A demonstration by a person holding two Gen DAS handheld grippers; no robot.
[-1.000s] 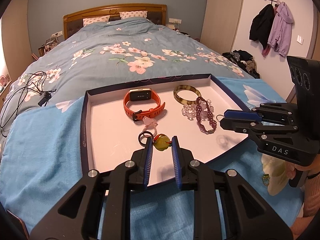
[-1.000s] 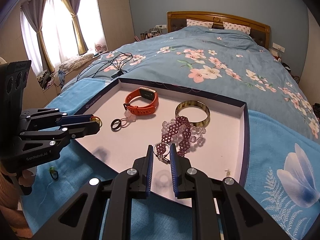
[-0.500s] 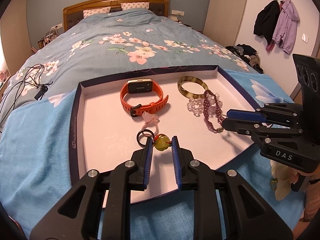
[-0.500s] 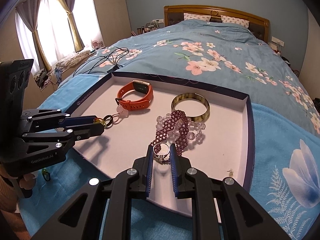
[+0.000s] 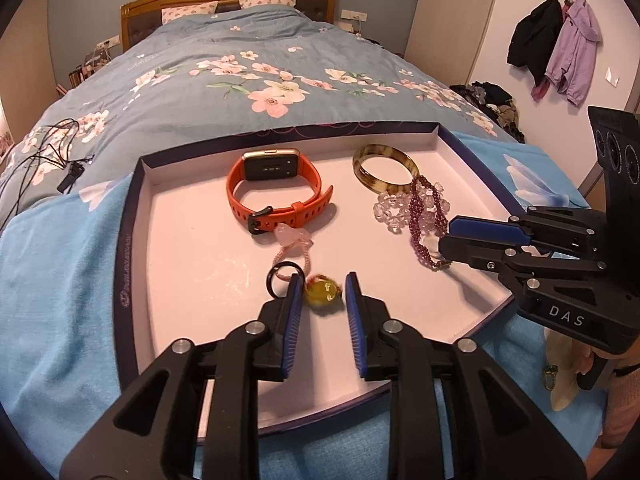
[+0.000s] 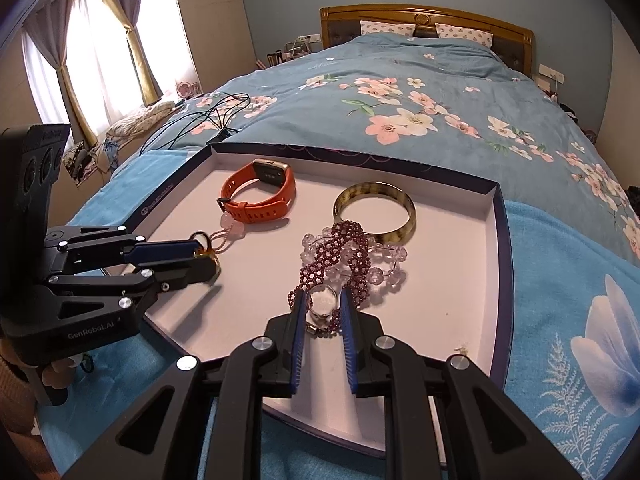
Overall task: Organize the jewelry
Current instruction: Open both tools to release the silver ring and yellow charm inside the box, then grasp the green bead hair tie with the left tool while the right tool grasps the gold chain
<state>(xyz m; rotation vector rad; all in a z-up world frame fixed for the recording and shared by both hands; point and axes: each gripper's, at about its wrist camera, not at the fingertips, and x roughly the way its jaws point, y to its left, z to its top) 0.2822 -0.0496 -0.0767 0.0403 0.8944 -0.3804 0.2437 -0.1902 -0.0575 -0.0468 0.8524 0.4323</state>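
Observation:
A shallow white tray with a dark rim lies on the bed. In it are an orange watch, a tortoiseshell bangle, clear and purple bead bracelets, and a pink cord with a black ring. My left gripper has its jaws slightly apart around a yellow-green bead charm, which looks blurred and loose between them. My right gripper is shut on a silver ring beside the purple bracelet, low over the tray.
A blue towel lies under the tray on the floral duvet. Black cables lie on the bed at left. A small green item lies on the towel at right. Coats hang on the wall.
Both grippers have moved forward and lower over the tray. The left jaws have opened a little and the yellow-green charm has dropped slightly between them. The right still holds the ring.

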